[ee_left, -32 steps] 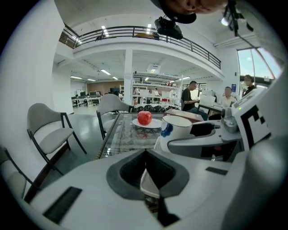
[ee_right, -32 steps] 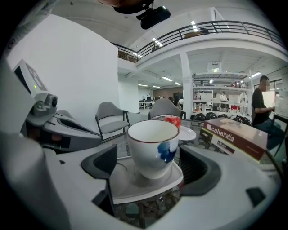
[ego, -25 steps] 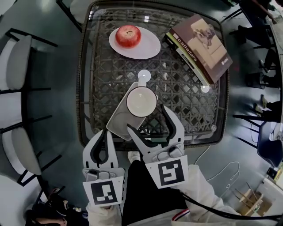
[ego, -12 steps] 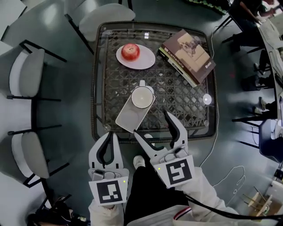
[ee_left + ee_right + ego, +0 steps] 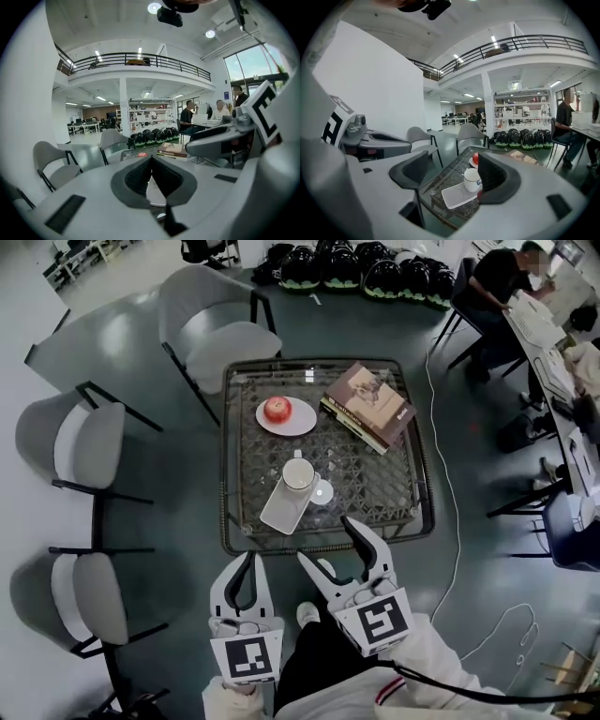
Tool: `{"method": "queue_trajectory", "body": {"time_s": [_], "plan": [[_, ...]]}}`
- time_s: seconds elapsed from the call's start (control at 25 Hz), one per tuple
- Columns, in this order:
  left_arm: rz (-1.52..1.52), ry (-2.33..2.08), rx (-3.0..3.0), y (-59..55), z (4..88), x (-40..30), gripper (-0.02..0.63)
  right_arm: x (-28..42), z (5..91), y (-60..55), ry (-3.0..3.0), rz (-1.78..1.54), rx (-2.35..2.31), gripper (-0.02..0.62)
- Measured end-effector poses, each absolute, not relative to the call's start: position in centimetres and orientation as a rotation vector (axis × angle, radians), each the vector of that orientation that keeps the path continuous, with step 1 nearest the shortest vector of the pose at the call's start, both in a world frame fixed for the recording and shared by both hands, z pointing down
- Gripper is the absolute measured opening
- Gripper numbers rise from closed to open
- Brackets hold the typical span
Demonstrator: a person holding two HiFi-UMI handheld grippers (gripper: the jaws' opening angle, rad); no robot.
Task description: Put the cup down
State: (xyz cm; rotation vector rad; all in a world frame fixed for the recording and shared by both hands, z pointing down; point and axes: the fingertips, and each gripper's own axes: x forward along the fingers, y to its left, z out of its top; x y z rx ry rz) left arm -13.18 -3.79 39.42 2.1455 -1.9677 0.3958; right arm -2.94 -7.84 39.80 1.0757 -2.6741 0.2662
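1. Two tongs hang off the 6 o'clock edge of the square glass-topped wicker surface [image 5: 384, 488], well apart from everything on it; the left tongs [image 5: 247, 563] are pressed together on nothing; the right tongs [image 5: 325, 540] stand wide and are closing, with nothing between them.
2. The white ceramic cup [image 5: 299, 473] stands upright on the 12 o'clock end of the white rectangular tray [image 5: 281, 512], near the middle of the surface; the task looks done, so the risks lie in any further move.
3. The cup sits close to the tray's end; a nudge from tongs reaching back in could tip it over the rim onto the glass.
4. The tray lies askew, its 6 o'clock end nearest the tongs; a sleeve or tong catching that end would drag the cup along.
5. The red apple [image 5: 277, 409] on its round white plate [image 5: 300, 420] at 11 o'clock and the brown hardcover book [image 5: 367, 405] at 1 o'clock lie apart from the cup; little danger there.
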Motion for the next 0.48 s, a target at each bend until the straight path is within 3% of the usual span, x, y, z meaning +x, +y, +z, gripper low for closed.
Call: {"method": "queue_trajectory", "body": {"time_s": [0.48], "plan": [[0.312, -1.966, 2.24, 2.4, 31.2, -11.6, 0.011, -1.3, 32.7, 0.0, -2.717, 0.293, 1.106, 0.281]]}}
